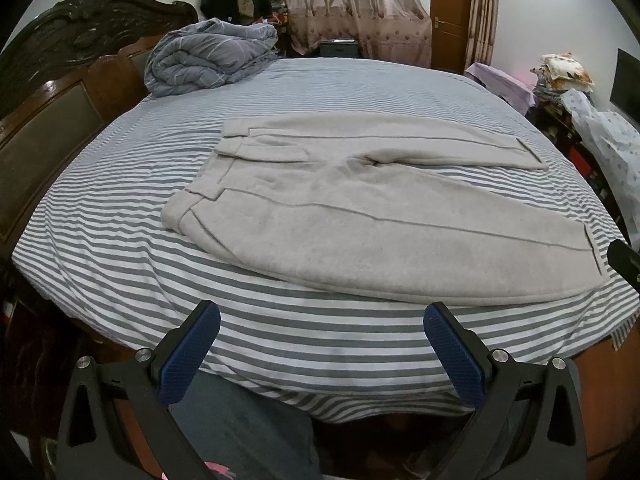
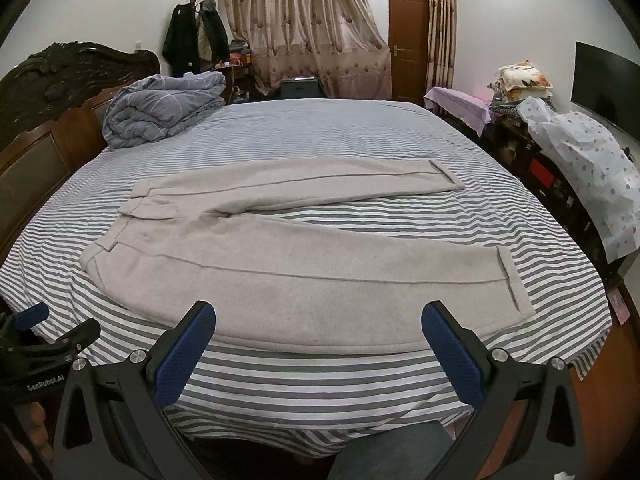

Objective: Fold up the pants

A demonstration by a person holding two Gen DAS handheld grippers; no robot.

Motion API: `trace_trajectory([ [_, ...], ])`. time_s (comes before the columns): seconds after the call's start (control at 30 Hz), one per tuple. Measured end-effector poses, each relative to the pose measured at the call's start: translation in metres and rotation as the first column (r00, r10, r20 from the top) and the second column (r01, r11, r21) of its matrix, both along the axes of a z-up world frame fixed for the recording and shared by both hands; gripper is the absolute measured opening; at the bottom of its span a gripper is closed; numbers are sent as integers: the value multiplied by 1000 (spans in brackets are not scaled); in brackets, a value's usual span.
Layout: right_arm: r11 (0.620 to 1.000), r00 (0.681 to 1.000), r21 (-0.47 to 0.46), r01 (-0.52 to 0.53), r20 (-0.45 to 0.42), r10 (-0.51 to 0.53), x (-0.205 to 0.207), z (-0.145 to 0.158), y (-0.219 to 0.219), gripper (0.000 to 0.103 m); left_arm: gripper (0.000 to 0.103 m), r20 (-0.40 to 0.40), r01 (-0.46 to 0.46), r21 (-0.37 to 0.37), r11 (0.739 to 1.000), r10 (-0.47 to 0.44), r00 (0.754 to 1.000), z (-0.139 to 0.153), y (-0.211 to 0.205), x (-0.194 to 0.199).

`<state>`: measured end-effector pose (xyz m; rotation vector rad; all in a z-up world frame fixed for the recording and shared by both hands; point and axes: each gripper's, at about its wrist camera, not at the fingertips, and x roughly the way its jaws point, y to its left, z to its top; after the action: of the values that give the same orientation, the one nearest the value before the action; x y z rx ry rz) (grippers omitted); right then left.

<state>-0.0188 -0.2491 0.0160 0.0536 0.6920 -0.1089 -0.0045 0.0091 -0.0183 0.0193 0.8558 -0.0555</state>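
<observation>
white "GenRobot.AI" lettering on the black body of the left gripper [image 2: 32,322], nothing else legible

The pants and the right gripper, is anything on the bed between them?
No, only striped sheet lies between the open right gripper and the near edge of the pants; the right wrist view shows it.

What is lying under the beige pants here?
The pants lie flat on the striped bedsheet, which shows all around them and between the legs. Whatever is beneath the sheet itself is covered.
</observation>
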Motion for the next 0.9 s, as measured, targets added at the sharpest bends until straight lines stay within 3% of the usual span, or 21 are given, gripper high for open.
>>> trace_trajectory([
  [0.9,999,999,10,-37,-24,37,29,-8,4,102,101,-30,-45,28,999,46,998,-6,5,29],
])
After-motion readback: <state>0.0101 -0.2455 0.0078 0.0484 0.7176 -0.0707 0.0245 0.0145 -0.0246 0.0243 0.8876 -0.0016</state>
